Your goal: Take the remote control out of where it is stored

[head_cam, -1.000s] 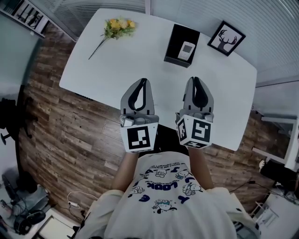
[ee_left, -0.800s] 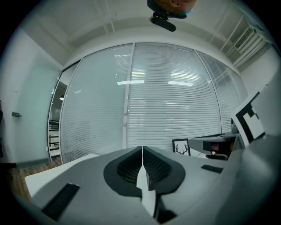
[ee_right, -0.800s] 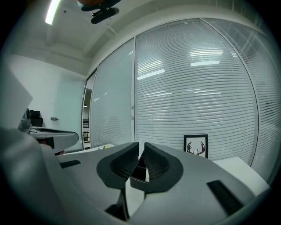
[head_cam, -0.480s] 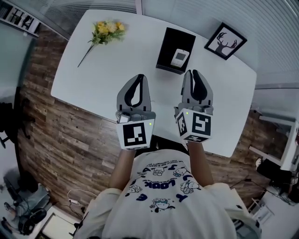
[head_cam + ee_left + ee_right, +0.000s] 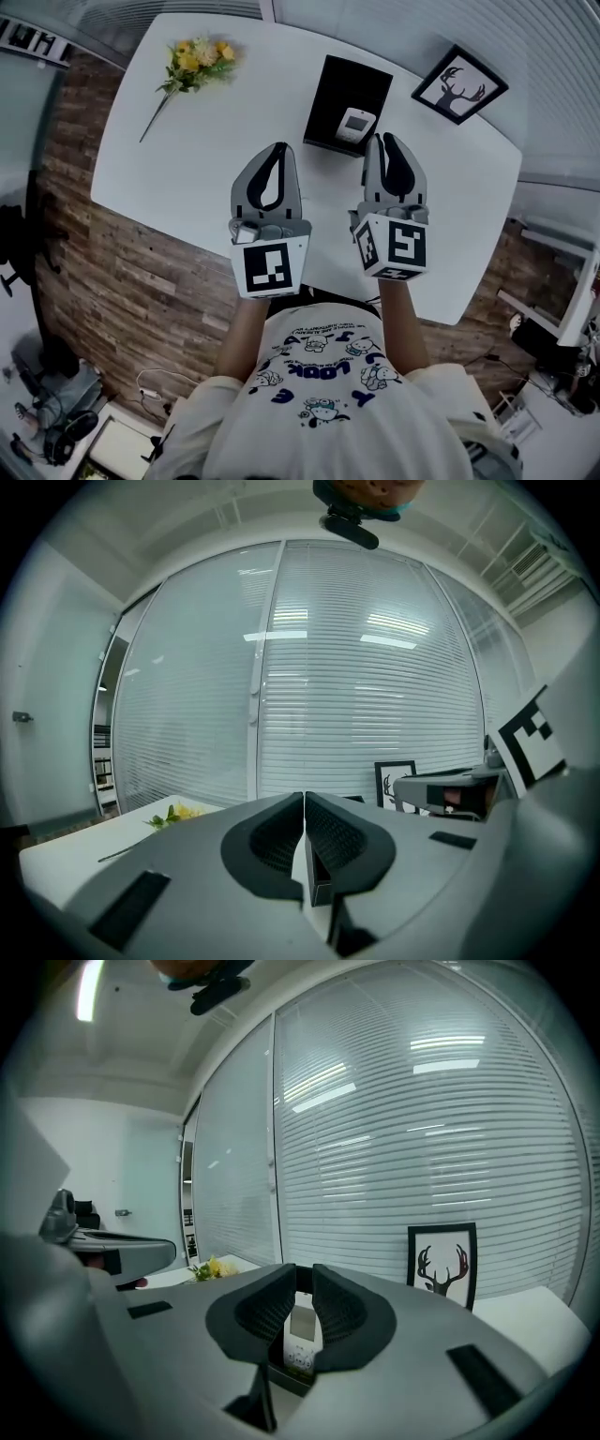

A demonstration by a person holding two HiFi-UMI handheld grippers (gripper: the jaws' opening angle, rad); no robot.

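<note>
A white remote control (image 5: pixel 355 123) stands in an open black box (image 5: pixel 343 84) at the far middle of the white table (image 5: pixel 187 150). My right gripper (image 5: pixel 388 139) is shut and empty, with its tip just in front of the box's near right corner. To its left my left gripper (image 5: pixel 278 148) is also shut and empty, a little short of the box. In the right gripper view the remote (image 5: pixel 302 1327) shows straight ahead past the jaws, upright in the box (image 5: pixel 289 1374). In the left gripper view the jaws (image 5: pixel 304 801) meet along one line.
A sprig of yellow flowers (image 5: pixel 190 62) lies at the table's far left. A framed deer picture (image 5: pixel 459 85) stands at the far right, also in the right gripper view (image 5: pixel 442 1266). Window blinds lie beyond the table. Wooden floor surrounds it.
Both grippers have moved forward over the table toward the black box, and the right one's tip now lies close to the box's near edge. Their jaws have stayed shut.
</note>
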